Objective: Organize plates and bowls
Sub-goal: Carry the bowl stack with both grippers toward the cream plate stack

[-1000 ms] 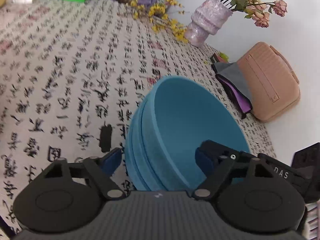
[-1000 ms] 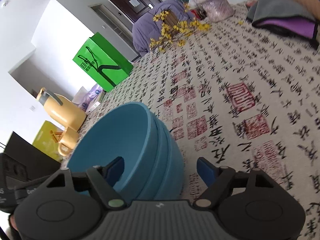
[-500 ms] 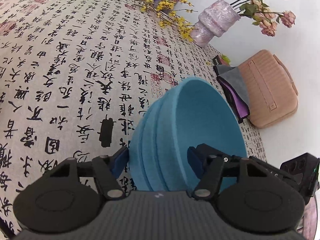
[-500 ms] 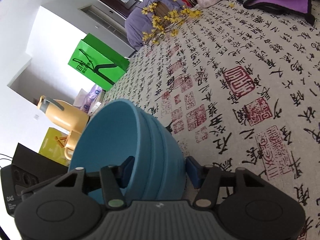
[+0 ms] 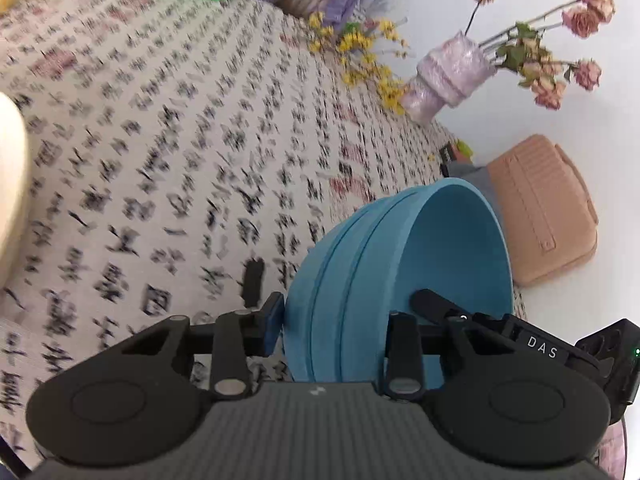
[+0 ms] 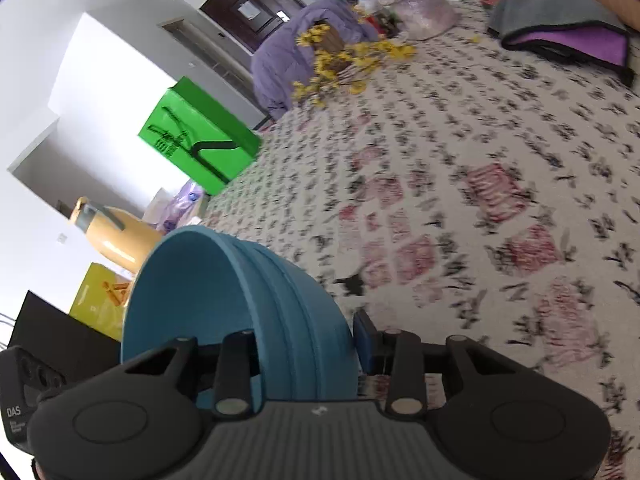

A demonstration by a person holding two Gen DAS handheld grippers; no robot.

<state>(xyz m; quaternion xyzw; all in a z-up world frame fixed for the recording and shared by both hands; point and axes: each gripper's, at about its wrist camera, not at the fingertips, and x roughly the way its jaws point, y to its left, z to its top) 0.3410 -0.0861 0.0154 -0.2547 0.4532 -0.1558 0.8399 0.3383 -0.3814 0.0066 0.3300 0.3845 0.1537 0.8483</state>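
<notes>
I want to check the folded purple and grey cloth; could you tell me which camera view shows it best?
The right wrist view: the cloth lies in plain sight. In the left wrist view the blue bowls hide nearly all of it.

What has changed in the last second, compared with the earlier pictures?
Both grippers closed: the left gripper and the right gripper went from open to clamped on opposite walls of the stack of blue bowls. The blurred tablecloth suggests the stack is now being carried. The bowls stayed nested; the vase kept its place.
</notes>
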